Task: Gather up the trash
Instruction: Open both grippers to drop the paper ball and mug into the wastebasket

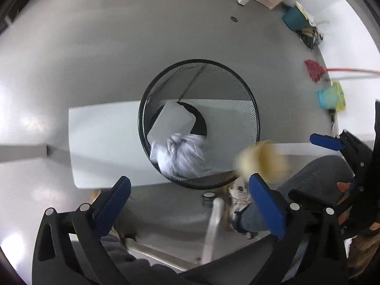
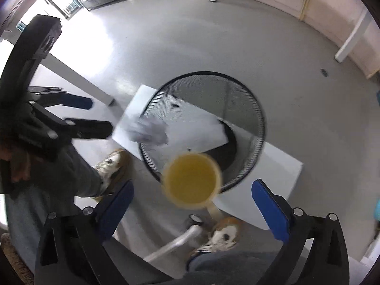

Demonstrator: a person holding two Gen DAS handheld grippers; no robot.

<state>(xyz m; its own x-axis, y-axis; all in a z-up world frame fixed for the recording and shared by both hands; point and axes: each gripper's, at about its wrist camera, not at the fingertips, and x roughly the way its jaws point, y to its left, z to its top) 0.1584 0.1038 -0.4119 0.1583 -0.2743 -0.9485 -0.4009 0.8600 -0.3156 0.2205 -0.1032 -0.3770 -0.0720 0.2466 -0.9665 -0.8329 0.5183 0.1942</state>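
A black mesh wastebasket [image 1: 255, 109] [image 2: 261, 118] stands on the grey floor below both grippers. My left gripper [image 1: 188, 180] is open above its near rim. A crumpled white paper [image 1: 182, 154] [image 2: 149, 130] shows blurred in the basket's mouth, touching neither pad. A flat white card [image 1: 171, 121] leans inside. My right gripper [image 2: 192, 185] is open too. A yellow paper cup [image 2: 192, 180] [image 1: 263, 163] hangs blurred between its fingers, mouth up, free of both pads, over the basket's near rim. The left gripper [image 2: 101, 116] appears at the left of the right wrist view.
A white board [image 1: 102, 142] [image 2: 280, 173] lies on the floor under the basket. A person's shoes [image 2: 111, 166] [image 2: 223, 235] and a metal chair leg [image 1: 213, 225] are close to it. A teal bucket [image 1: 294, 17] and mop heads [image 1: 313, 70] line the wall.
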